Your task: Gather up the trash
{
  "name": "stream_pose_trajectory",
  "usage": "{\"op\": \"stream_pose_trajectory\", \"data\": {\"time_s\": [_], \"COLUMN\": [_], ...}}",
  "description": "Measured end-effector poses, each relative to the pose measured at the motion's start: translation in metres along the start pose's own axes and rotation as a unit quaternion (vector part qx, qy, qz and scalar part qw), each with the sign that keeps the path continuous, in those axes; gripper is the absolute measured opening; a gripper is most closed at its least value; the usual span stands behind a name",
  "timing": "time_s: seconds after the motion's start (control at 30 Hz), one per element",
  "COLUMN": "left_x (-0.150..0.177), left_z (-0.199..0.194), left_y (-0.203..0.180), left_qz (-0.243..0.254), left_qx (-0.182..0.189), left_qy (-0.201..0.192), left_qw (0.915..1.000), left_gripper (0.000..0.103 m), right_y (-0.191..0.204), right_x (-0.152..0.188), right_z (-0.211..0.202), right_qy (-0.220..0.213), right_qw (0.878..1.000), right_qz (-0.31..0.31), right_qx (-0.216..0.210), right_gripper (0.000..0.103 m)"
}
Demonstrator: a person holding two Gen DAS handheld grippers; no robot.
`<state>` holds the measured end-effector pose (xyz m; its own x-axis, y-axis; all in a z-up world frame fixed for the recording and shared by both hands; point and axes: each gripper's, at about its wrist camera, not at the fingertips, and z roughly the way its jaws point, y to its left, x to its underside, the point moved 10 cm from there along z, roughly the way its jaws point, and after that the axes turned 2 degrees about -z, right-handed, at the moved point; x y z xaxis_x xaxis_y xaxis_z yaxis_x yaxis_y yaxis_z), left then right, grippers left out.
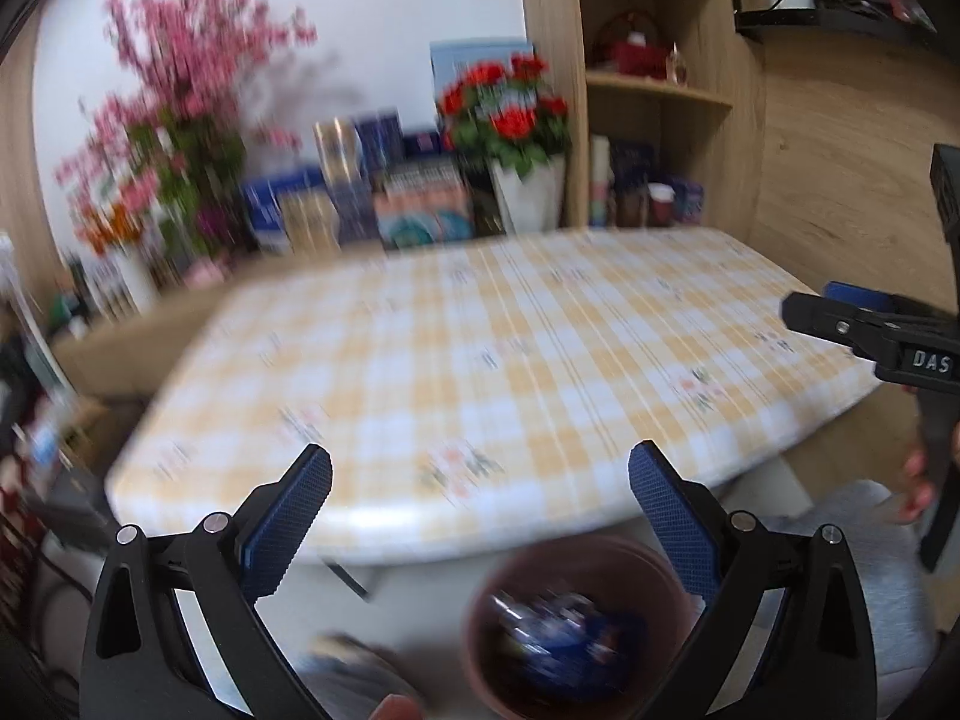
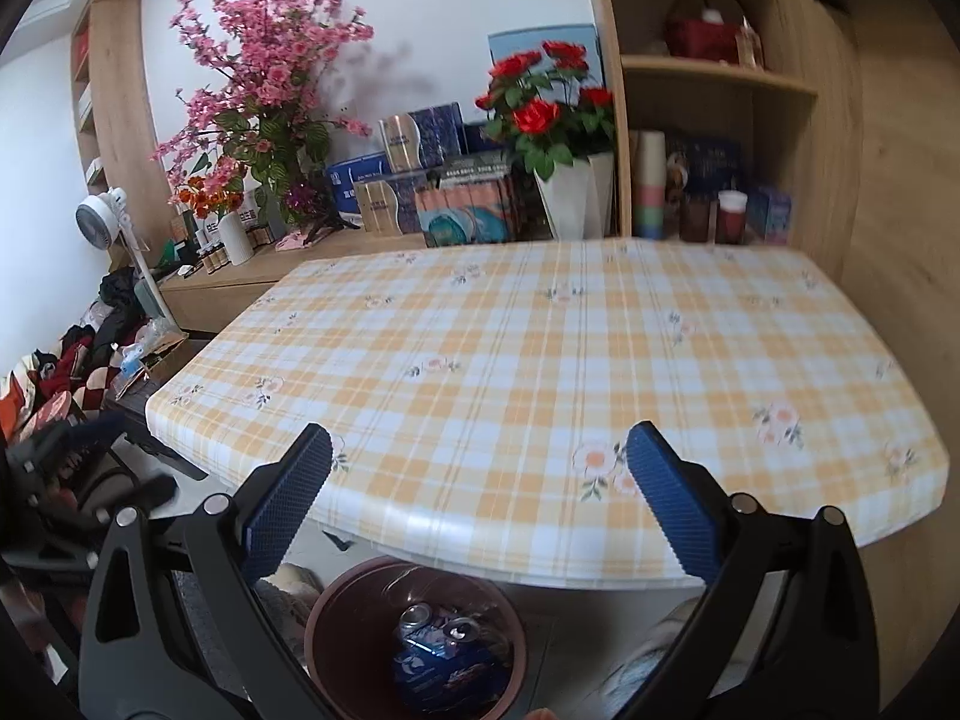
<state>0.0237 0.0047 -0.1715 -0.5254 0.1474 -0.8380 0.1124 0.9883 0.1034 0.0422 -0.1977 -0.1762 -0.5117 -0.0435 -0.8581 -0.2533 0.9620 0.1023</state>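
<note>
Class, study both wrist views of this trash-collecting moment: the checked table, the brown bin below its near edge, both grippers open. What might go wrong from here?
1. The left wrist view is motion-blurred, so the left gripper is probably moving fast; it may clip the table edge.

2. The right gripper shows close in the left view; the two could collide.

3. The bin, already holding crushed cans, sits partly under the table edge, so a low pass might knock it.

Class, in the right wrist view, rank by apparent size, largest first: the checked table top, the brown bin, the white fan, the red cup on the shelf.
1. checked table top
2. brown bin, though nearness to the camera enlarges it
3. white fan
4. red cup, smallest, but farthest away
</note>
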Motion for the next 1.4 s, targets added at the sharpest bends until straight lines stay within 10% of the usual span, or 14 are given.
{"op": "stream_pose_trajectory", "data": {"time_s": [0.43, 1.4], "left_x": [-0.092, -0.095], "left_z": [-0.068, -0.078], "left_y": [0.037, 0.042], "left_qz": [0.014, -0.027], "left_qx": [-0.024, 0.01], "left_qy": [-0.099, -0.081], "left_qw": [0.9947, 0.9963], "left_gripper": [0.097, 0.097], "right_y": [0.001, 0.006], "right_x": [-0.059, -0.067], "right_z": [-0.06, -0.073], "right_qy": [-0.04, -0.043], "right_qw": [0.998, 0.997], "right_qz": [-0.033, -0.034], "right_qx": [0.042, 0.052], "right_gripper": [0.097, 0.097]}}
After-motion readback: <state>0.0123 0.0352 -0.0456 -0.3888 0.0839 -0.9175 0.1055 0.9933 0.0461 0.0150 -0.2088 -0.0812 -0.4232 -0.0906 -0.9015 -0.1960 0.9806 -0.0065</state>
